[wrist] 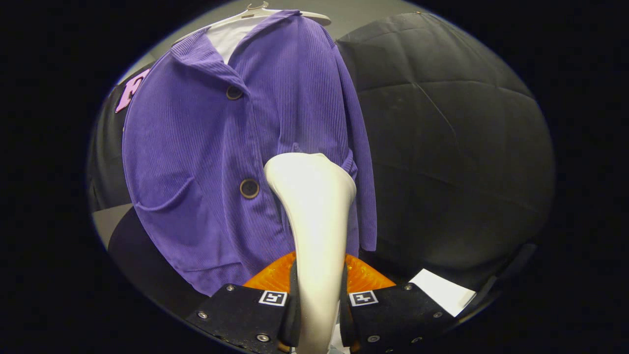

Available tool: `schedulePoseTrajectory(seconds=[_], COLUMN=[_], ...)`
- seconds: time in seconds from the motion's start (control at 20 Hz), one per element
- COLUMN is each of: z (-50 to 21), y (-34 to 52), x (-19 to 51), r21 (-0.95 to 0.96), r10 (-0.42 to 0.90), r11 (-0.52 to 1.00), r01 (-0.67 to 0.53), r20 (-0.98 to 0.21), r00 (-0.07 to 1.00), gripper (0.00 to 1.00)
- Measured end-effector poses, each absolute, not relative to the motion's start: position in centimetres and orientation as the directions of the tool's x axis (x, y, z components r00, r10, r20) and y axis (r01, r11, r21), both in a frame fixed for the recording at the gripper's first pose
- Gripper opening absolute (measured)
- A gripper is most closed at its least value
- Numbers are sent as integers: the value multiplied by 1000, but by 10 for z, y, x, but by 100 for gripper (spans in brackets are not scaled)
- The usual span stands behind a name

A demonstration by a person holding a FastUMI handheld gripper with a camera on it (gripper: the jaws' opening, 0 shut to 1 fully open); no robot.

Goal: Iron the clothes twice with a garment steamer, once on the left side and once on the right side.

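Note:
A purple corduroy jacket (206, 162) with dark buttons hangs on a pale hanger (265, 12) over a white shirt (231, 37). My gripper (318, 295) is shut on the white garment steamer (314, 206), whose handle runs up between both fingers. The steamer's wide head rests against the jacket's right front panel, right of the lower button (249, 188) and beside the right sleeve (361, 162). The lower part of the handle is hidden behind the fingers.
The black quilted booth wall (452, 137) stands behind and to the right of the jacket. A white sheet (442, 291) lies low on the right, just beyond the right finger. A grey surface patch (108, 221) shows low to the left of the jacket.

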State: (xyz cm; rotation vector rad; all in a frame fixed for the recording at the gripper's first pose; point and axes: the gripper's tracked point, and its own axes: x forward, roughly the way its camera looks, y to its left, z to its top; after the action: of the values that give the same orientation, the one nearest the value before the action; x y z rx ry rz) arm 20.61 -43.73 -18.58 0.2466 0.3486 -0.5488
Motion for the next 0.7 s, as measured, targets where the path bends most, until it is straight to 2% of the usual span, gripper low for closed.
schedulePoseTrajectory(seconds=[0.45, 0.7], z=[-221, -227], y=[-427, -384], x=[202, 173], r21=[113, 101], r10=[-386, -299], r11=[859, 911], r01=[499, 399], r20=[-495, -504], r00=[778, 810], gripper=[32, 32])
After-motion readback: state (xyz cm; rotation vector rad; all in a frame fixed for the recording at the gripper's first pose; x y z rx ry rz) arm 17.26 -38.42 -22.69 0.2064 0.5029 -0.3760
